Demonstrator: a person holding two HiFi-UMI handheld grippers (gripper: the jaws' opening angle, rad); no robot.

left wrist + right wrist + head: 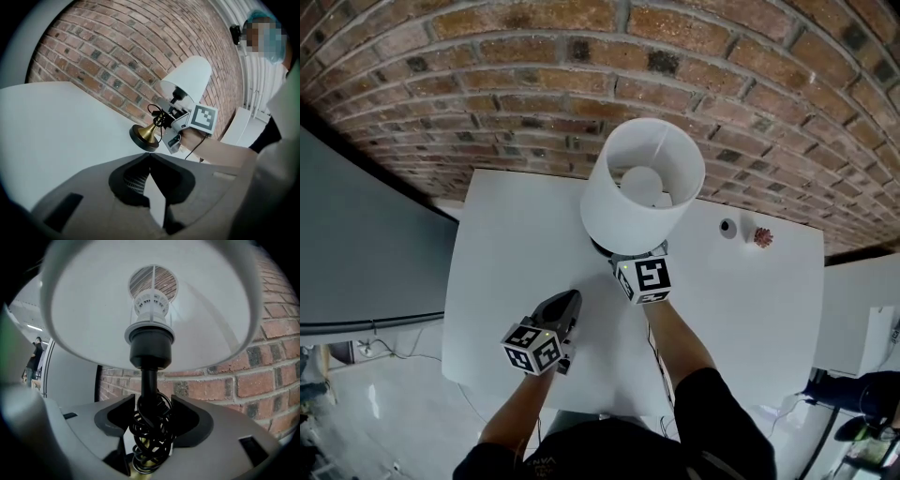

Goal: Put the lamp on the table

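Observation:
The lamp has a white shade (642, 183), a black stem wrapped in coiled black cord (149, 427) and a brass foot on a dark round base (144, 137). The base sits on the white table (506, 281) near the brick wall. My right gripper (150, 416) reaches level under the shade, its jaws standing wide on either side of the stem and cord bundle; I see no pad pressing on them. In the left gripper view the right gripper (166, 115) is beside the stem. My left gripper (565, 305) hovers over the table's near part, shut and holding nothing.
A brick wall (487, 84) runs behind the table. Two small objects, one grey (727, 227) and one reddish (762, 237), lie at the table's back right. A grey panel (356, 244) stands to the left, a white unit (862, 319) to the right.

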